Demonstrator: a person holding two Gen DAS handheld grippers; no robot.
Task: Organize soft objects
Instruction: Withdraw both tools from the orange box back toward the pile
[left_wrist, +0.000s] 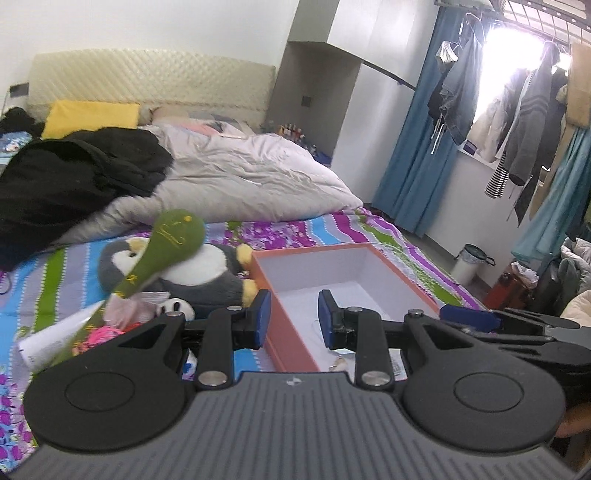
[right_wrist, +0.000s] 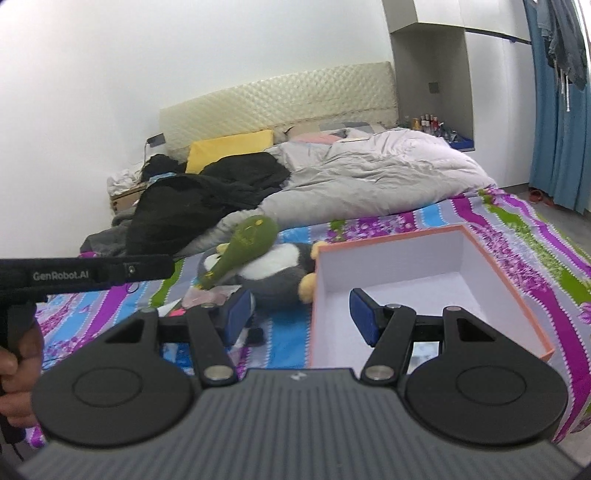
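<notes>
The green plush club (left_wrist: 162, 251) is motion-blurred, its handle end lost behind the left gripper (left_wrist: 293, 319). The penguin plush (left_wrist: 207, 273) lies partly hidden behind it.

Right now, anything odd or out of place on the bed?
The green plush leans tilted across the penguin instead of lying flat. The box holds no toys, though something small lies at its near end. Beside the penguin sits a loose heap with a white tube.
</notes>
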